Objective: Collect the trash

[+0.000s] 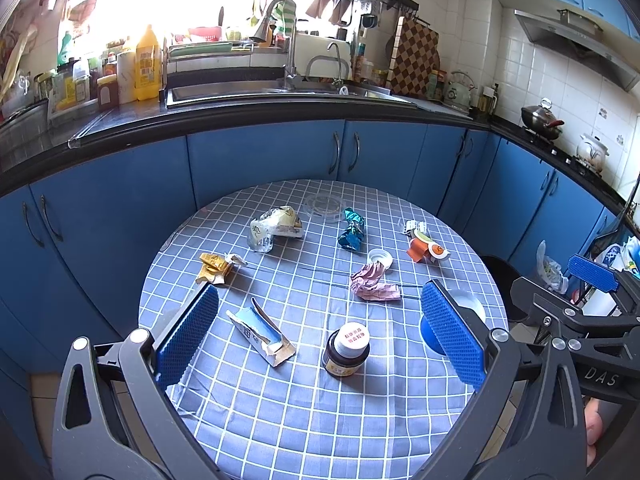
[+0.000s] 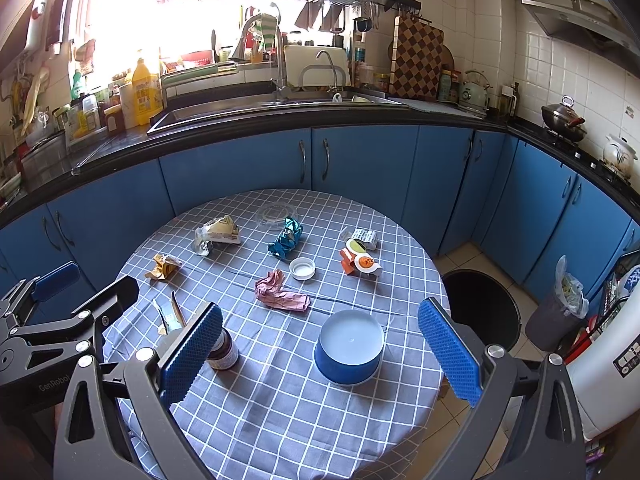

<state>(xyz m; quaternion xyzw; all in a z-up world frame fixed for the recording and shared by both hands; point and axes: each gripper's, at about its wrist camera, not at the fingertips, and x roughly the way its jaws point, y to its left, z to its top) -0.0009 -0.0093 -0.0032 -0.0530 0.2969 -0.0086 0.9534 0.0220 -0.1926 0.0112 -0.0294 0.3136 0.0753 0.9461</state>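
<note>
Both grippers, left and right, are hanging wide open and empty over the table, bottle beside the bowl.

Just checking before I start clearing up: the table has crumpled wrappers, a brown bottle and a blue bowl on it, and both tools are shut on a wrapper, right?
Not quite. Neither tool holds anything: the left tool and the right tool are both open over the table, as each wrist view shows. The rest stands: crumpled wrappers such as the pink one, the brown bottle and the blue bowl are there.
</note>
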